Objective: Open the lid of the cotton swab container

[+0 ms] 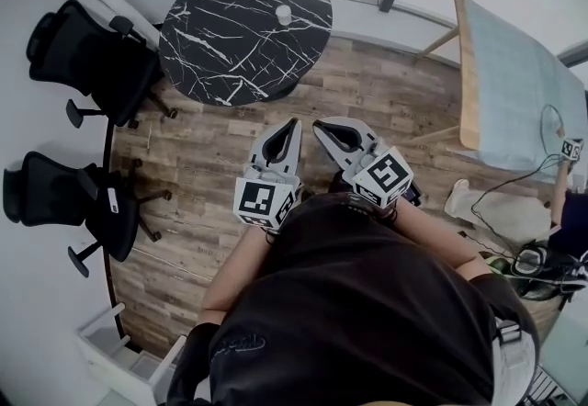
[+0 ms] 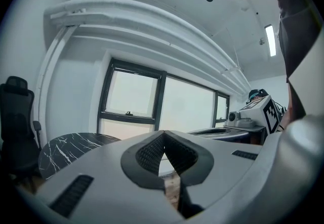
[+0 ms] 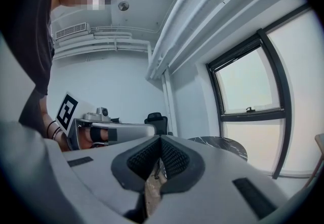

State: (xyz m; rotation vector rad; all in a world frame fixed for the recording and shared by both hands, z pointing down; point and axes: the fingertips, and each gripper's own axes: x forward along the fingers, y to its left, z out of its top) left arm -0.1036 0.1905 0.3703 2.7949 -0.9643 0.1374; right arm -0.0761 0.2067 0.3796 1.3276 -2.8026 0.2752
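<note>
Left hand-held gripper point(image 1: 294, 123) and right hand-held gripper point(image 1: 319, 126) pressed together, empty, well short of white container point(image 1: 284, 15) on marble surface point(image 1: 220, 46); axis unreadable.

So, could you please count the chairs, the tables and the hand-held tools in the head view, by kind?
Black office chairs: 2
Round black marble table: 1
Rectangular pale-topped table: 1
Tools: 2, the left tool and the right tool
Total: 6
</note>
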